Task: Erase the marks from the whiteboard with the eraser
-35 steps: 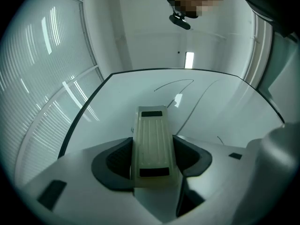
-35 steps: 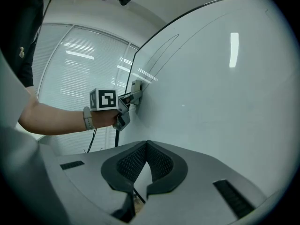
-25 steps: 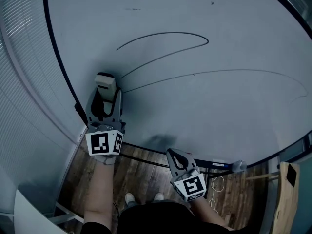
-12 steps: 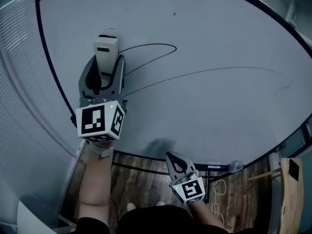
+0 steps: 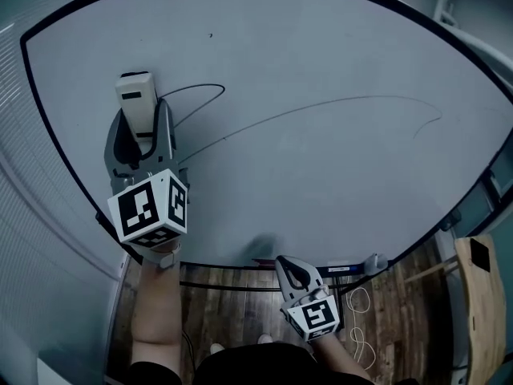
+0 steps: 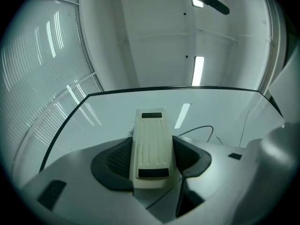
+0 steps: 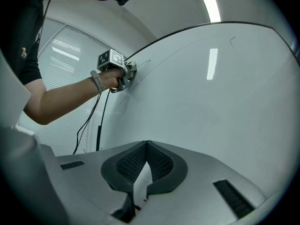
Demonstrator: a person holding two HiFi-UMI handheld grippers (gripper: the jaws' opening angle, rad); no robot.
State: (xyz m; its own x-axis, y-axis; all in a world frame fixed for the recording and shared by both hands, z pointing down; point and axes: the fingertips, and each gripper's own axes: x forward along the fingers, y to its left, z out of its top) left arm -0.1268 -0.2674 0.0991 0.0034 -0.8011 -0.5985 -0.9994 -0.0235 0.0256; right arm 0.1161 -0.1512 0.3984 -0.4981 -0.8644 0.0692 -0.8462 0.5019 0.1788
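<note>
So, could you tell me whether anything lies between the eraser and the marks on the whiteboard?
Nothing visible does: the eraser, held in the left gripper, is just left of the looped mark, with only bare whiteboard between.

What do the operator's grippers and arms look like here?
The left gripper and right gripper have pale grey moulded bodies with dark, textured pads. Each carries a white cube printed with black square markers. The person wears a black short sleeve and a grey wristband on the left wrist; dark cables hang below it.
</note>
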